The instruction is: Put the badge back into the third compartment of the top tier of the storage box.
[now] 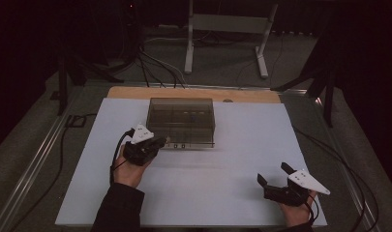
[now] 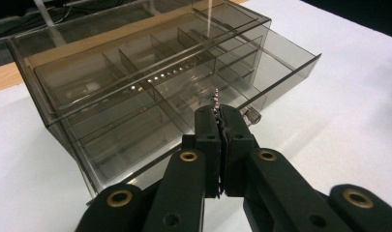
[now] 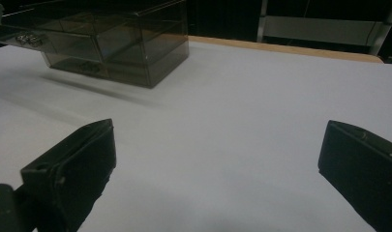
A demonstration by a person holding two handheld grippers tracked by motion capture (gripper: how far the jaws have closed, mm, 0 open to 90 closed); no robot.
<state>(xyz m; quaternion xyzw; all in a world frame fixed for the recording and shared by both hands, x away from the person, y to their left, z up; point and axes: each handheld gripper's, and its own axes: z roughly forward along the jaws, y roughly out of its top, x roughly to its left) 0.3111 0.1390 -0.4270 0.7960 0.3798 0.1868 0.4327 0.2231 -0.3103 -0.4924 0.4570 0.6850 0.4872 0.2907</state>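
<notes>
My left gripper (image 2: 219,113) has its jaws pressed together on a small metal handle (image 2: 214,100) at the front of the smoky plastic drawer box (image 1: 181,121), which sits at centre frame in the high view, its upper drawer (image 2: 184,92) pulled partly out. My right gripper (image 1: 276,181) rests wide apart, holding nothing, at lower right on the white table (image 1: 232,169).

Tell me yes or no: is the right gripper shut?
No, the right gripper is open: in its own view its two black jaws stand far apart over the bare white table, holding nothing.
</notes>
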